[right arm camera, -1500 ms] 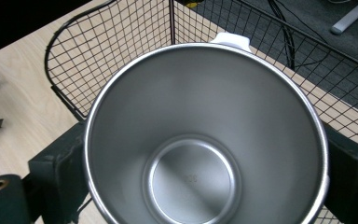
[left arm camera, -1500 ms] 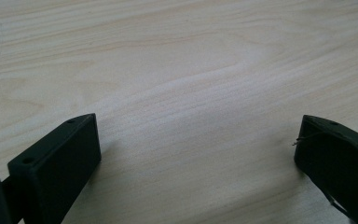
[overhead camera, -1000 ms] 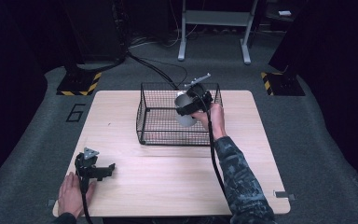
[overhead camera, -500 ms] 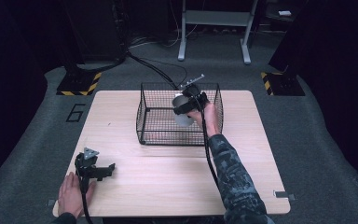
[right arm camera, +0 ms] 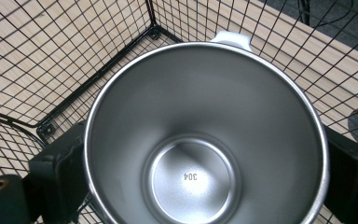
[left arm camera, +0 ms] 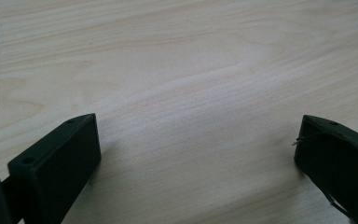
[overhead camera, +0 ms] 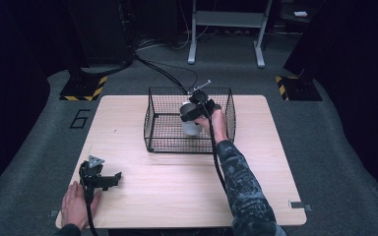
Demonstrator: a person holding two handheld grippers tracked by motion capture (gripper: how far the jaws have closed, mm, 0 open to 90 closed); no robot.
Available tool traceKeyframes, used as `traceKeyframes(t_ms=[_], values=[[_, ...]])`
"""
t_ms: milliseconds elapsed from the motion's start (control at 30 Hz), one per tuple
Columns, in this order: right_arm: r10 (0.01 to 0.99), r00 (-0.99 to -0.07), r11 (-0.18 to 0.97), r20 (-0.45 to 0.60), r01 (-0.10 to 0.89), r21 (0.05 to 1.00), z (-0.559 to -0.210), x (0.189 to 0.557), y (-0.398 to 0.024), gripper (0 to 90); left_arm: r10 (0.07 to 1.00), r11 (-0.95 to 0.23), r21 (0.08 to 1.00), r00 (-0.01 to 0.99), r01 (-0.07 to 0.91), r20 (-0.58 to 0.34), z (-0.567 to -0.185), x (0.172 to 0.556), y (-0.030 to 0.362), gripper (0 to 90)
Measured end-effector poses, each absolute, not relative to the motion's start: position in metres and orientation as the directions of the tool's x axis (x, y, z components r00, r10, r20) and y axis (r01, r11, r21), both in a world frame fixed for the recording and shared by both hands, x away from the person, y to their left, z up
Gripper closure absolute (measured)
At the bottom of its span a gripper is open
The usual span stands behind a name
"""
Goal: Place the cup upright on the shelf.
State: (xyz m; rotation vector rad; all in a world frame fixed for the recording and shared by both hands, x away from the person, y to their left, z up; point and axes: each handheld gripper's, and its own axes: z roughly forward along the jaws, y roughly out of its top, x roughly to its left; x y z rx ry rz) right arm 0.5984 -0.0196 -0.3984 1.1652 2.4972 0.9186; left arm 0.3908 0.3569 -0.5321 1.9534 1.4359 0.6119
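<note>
Steel, shiny and round, the open-topped metal cup [right arm camera: 205, 140] sits clamped between the two black jaws of my right hand-held gripper [overhead camera: 195, 112], one jaw pressed to each side of its wall. I hold it upright inside the black wire mesh basket [overhead camera: 157, 129], near the basket's far right part, with my right hand [overhead camera: 215, 123] reaching over the near rim. In the right gripper view I look straight down into the cup: a small "304" stamp marks its bottom, and a white tab [right arm camera: 233, 38] sticks out past its far rim. Mesh walls close in around it, and a basket corner [right arm camera: 154, 31] lies just beyond the cup. Whether the cup touches the basket floor I cannot tell.

My left hand-held gripper [overhead camera: 98, 177] rests on the pale wooden surface [overhead camera: 177, 182] near its front left corner, well apart from the basket, jaws spread wide over bare wood grain, my left hand [overhead camera: 77, 209] behind it.
</note>
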Motion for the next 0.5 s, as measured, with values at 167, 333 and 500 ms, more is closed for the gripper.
traceKeyframes(t_ms=[167, 333, 500], values=[[0.75, -0.66, 0.497, 0.05, 0.611, 0.616, -0.404, 0.602, -0.017, 6.3, 0.955, -0.207, 0.72, 0.298, 0.662, 0.0, -0.532, 0.391, 0.357, 0.3], [0.749, -0.66, 0.501, 0.056, 0.62, 0.604, -0.409, 0.605, -0.014, 6.3, 0.954, -0.212, 0.721, 0.3, 0.66, 0.006, -0.532, 0.391, 0.357, 0.3], [0.752, -0.657, 0.504, 0.056, 0.626, 0.595, -0.413, 0.608, -0.013, 6.3, 0.955, -0.206, 0.721, 0.298, 0.662, 0.0, -0.532, 0.391, 0.357, 0.3]])
